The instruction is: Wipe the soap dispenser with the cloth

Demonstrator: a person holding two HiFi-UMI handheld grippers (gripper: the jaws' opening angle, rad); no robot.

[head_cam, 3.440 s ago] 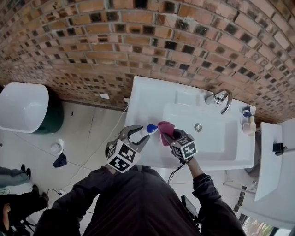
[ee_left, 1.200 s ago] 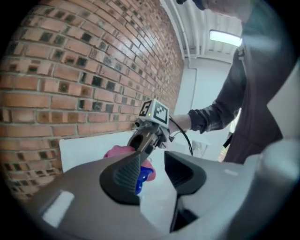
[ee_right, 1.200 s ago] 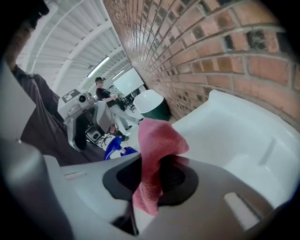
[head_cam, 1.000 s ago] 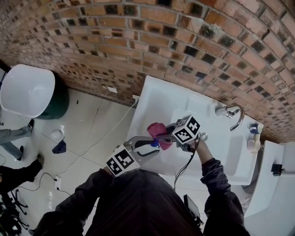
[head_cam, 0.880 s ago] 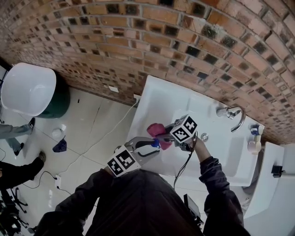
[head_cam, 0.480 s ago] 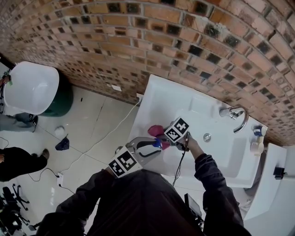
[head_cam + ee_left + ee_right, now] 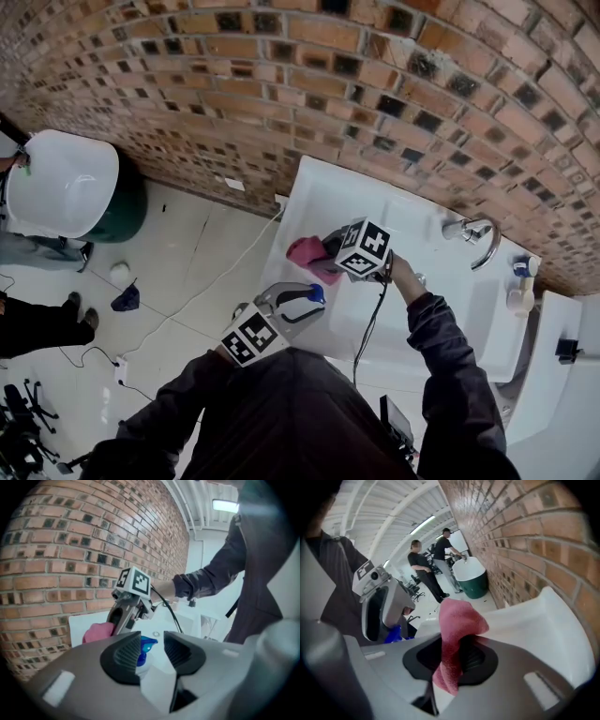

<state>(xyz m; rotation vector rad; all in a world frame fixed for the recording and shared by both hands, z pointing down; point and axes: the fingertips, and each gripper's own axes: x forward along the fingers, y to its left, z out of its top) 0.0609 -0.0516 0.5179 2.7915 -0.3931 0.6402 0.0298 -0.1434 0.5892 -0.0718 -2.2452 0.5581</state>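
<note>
1. Filling the top of the head view, the brick wall [image 7: 281,84] backs a white washbasin [image 7: 314,197] at centre right. The work goes on over the basin's left edge, I judge, so that both claws have free room around the bottle.
2. The left claw [image 7: 302,306], low in the centre of the head view, is clamped on the soap dispenser [image 7: 143,654] and holds it up, clear of the basin. I take this as a way to present its sides to the cloth instead of leaving one side hidden against the basin.
3. The right claw [image 7: 328,251], just above the left one in the head view, is closed on the cloth [image 7: 457,620]. A fold is pinched between the pads, a loose bunch stands out beyond the tips as a soft wiping end, and a tail hangs below.
4. The cloth, pink and nubbly, sits apart from the dispenser. It lies up and to the left of it in the head view, and behind it at centre left in the left gripper view. A wiping stroke would need the right claw brought down onto the bottle.
5. The dispenser looks small, with a pale body and a bright blue pump head whose spout points to the right of the left gripper view. Only this top shows above the pads, so I cannot tell how clean the body is.
</note>
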